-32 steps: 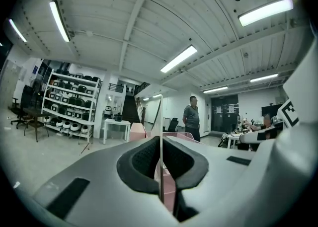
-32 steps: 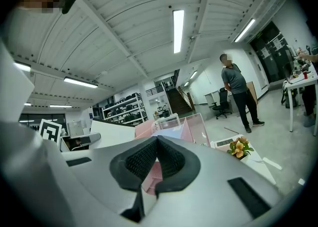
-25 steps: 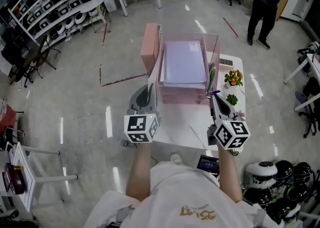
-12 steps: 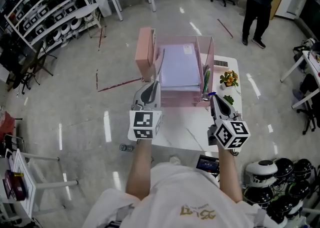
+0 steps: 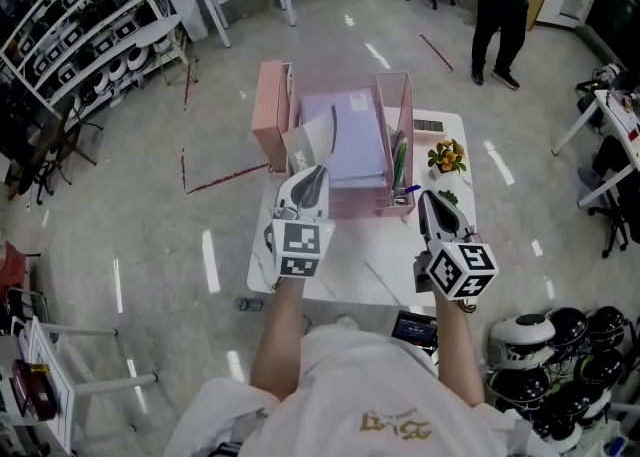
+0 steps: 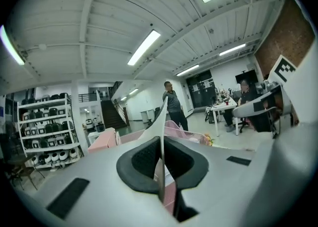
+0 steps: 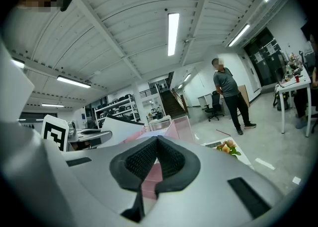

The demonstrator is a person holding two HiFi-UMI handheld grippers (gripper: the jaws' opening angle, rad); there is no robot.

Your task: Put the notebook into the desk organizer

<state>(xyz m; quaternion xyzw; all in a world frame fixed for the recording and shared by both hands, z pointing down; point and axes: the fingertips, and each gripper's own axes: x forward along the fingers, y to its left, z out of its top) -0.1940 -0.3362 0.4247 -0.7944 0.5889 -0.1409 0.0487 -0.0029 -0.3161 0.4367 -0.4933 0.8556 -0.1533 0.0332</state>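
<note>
Left gripper view: the notebook (image 6: 155,125) cover's thin edge is gripped by the left tongs (image 6: 162,146); the right tongs (image 7: 156,144) are closed, empty, near the pink desk organizer (image 5: 395,115).

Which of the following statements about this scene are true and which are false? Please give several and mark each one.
1. The left gripper pinches a thin raised sheet of the notebook. True.
2. The right gripper holds a pen. False: its jaws are together with nothing between them.
3. The desk organizer is blue. False: it is pink.
4. A small flower plant stands on the table, to the right of the organizer. True.
</note>
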